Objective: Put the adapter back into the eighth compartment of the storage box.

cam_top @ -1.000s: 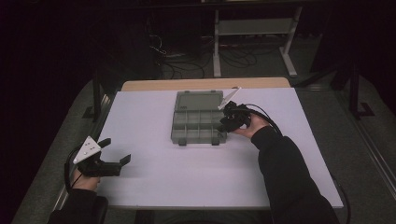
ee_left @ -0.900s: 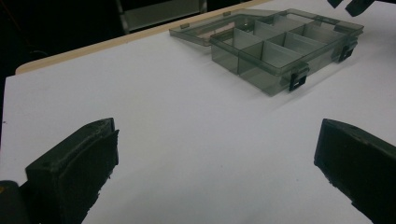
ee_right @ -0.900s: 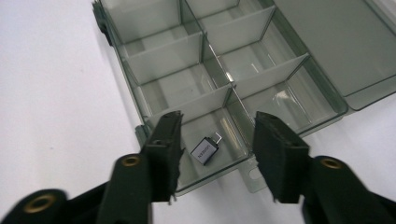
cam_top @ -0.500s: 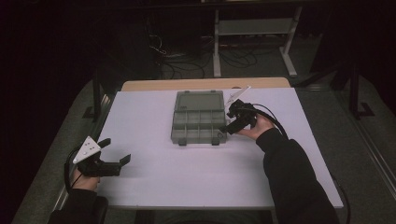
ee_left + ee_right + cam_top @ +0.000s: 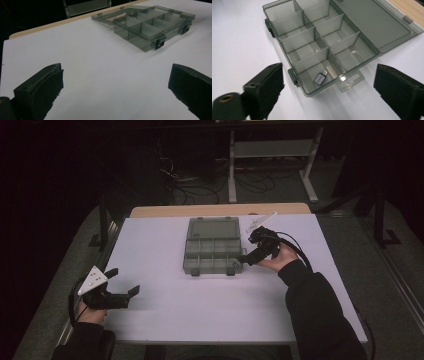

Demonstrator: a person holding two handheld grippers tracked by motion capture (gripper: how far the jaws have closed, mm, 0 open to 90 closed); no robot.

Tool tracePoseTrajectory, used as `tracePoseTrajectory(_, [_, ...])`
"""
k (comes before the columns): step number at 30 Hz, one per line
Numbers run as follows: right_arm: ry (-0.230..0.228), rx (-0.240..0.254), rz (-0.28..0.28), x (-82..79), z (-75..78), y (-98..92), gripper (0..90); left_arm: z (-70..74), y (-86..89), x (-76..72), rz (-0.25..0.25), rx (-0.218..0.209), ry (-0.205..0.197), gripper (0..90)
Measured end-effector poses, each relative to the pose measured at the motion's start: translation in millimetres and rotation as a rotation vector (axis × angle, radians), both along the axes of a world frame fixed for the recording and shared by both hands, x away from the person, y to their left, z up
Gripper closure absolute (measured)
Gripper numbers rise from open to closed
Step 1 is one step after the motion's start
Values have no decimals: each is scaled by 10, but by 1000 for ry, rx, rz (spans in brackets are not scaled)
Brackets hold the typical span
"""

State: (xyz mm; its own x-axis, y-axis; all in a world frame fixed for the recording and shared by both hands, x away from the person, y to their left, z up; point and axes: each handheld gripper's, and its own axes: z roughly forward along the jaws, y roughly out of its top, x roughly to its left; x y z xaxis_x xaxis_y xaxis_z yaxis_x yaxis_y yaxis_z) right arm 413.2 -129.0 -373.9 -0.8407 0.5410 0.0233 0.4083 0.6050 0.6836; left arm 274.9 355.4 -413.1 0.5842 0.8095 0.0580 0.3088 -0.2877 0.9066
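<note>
The white rectangular surface (image 5: 200,305) spans most of the high view, with a strip of bare wood (image 5: 165,211) exposed along its far edge. Wide open room lies across the near half and the left side; the near-right corner is covered by the person's dark sleeve (image 5: 320,315).

The smoke-grey transparent plastic compartment box (image 5: 212,252) sits at the centre-far part of the surface, its hinged lid (image 5: 213,228) laid flat open toward the far edge. Dividers split the tray into several cells, and two dark latches hang on its near wall. In the right gripper view, a small silver-and-black adapter plug (image 5: 320,78) lies in the near corner cell, next to the clear hang tab (image 5: 348,81); its marking is too small to read.

The right gripper (image 5: 250,256) is held just beside the box's right end, hand under it, tilted down toward the tray. Its fingers (image 5: 265,88) stand wide apart and hold nothing.

The left gripper (image 5: 131,292) rests low near the near-left edge, well apart from the box, pointing across the surface. Its fingers (image 5: 42,92) are likewise spread wide, with bare surface between them.
</note>
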Motion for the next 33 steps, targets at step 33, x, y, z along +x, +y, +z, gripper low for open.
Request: tracePoseTrajectory(33, [-15,73,-44,-266,-49,-341,0,-2,-8,6,-2,4,2,0])
